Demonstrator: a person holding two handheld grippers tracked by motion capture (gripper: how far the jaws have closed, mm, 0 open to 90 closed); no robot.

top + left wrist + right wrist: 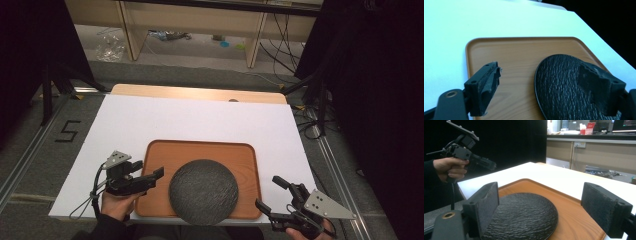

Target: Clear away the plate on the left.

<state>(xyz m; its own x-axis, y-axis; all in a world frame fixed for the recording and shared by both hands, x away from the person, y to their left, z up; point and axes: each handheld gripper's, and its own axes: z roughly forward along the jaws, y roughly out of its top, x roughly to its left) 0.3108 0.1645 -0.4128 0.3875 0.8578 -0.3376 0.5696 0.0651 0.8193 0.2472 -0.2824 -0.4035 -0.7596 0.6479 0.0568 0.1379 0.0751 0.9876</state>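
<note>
On the wooden tray [200, 150] at the desk's [190, 120] near edge lies a dark, rough-textured round plate [203, 191], probably stiff, weighty and breakable, best pinched at its thin rim by the left gripper [145, 181] or right gripper [272, 195], both wide and empty.

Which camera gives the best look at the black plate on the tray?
The high view: the whole round black plate shows, lying at the near edge of the wooden tray. The right gripper view shows most of it obliquely, part-hidden by a jaw; the left gripper view shows part, cut off.
</note>
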